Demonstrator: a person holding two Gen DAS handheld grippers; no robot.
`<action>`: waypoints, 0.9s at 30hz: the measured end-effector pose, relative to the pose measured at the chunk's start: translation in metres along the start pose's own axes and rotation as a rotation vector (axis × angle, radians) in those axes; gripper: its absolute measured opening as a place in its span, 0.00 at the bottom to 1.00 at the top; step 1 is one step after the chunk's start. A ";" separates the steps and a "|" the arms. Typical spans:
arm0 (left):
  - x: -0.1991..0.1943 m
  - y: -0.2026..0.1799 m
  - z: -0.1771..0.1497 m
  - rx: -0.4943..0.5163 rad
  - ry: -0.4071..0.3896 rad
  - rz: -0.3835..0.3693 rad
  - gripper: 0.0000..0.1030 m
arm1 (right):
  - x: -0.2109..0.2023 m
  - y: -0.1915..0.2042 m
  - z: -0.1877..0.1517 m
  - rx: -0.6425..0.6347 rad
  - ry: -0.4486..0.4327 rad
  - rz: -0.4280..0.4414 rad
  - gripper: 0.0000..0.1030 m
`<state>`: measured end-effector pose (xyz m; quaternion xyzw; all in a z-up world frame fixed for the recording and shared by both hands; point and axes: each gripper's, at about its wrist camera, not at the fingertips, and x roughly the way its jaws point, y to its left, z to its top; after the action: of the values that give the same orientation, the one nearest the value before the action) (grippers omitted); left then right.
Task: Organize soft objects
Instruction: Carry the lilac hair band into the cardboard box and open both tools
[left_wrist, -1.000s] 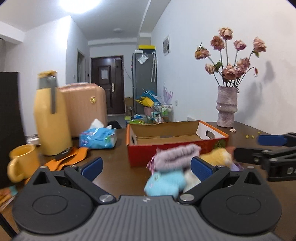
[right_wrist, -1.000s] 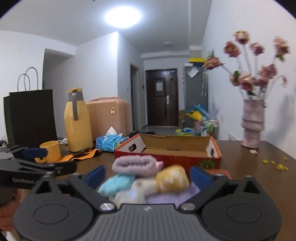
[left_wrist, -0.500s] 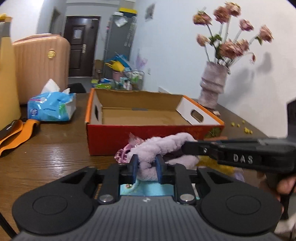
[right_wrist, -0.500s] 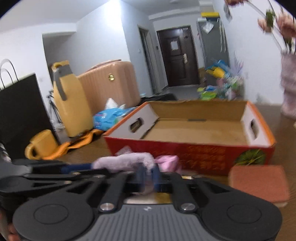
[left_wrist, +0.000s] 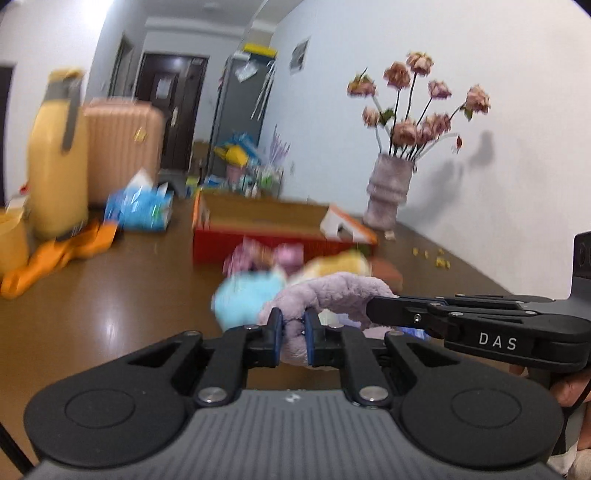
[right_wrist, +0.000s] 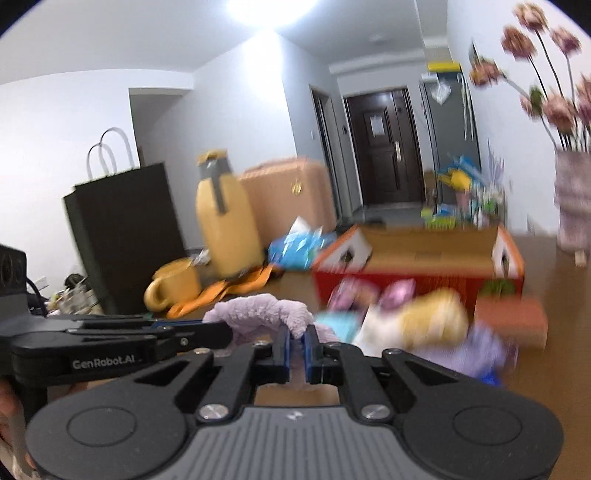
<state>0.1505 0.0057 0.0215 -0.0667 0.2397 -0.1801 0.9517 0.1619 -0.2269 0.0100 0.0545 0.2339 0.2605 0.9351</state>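
— Two grippers: how are the jaws set?
— Left gripper (left_wrist: 293, 332) is closing on the lilac plush band (left_wrist: 332, 291); right gripper (right_wrist: 295, 345) is clamped on it, above the counter (left_wrist: 110, 302).

We look forward along each gripper's fingers, close above the table (left_wrist: 110, 314), slightly downward; both views share the cardboard box (left_wrist: 266, 230) ahead.
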 end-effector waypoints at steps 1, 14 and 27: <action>-0.004 0.000 -0.011 -0.006 0.014 -0.006 0.12 | -0.001 0.002 -0.009 0.013 0.011 -0.005 0.07; -0.052 0.007 -0.055 0.025 -0.024 -0.100 0.67 | -0.050 0.024 -0.063 0.006 0.000 -0.036 0.52; -0.001 0.023 -0.075 -0.140 0.181 -0.060 0.31 | 0.003 0.009 -0.089 0.157 0.117 -0.069 0.28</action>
<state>0.1205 0.0245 -0.0489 -0.1234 0.3346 -0.1965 0.9133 0.1189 -0.2189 -0.0678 0.1041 0.3097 0.2120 0.9210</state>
